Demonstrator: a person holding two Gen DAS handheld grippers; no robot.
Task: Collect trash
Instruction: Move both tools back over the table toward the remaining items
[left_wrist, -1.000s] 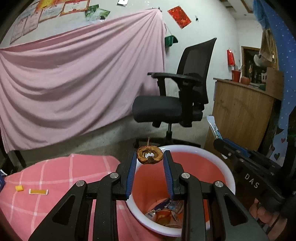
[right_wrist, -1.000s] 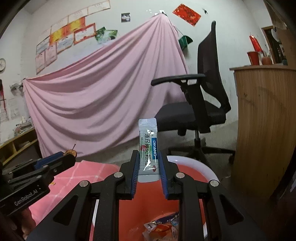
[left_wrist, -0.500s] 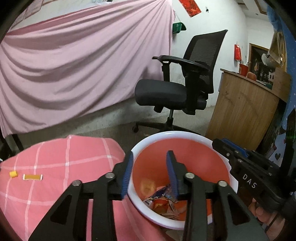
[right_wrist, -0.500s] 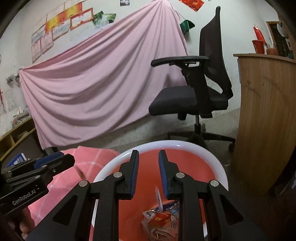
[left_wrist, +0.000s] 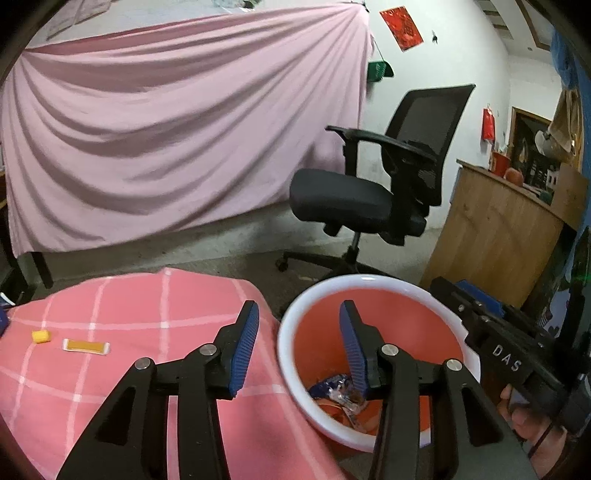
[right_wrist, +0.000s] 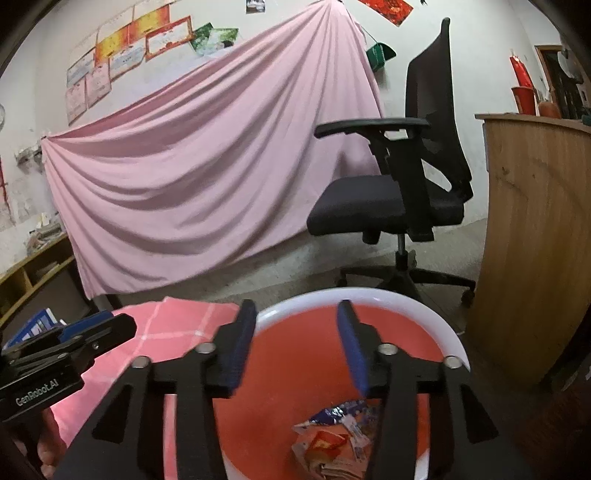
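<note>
Orange bin (left_wrist: 291, 354) with white rim, wrappers (right_wrist: 332, 443) heaped at its bottom; two yellow scraps (left_wrist: 85, 346) on pink cloth at nine o'clock.

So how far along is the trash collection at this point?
Done: wrappers lie in the bin. In hand: nothing; the left gripper and right gripper are opening with nothing between the jaws. Left: a yellow piece and an orange wrapper on the pink cloth.
</note>
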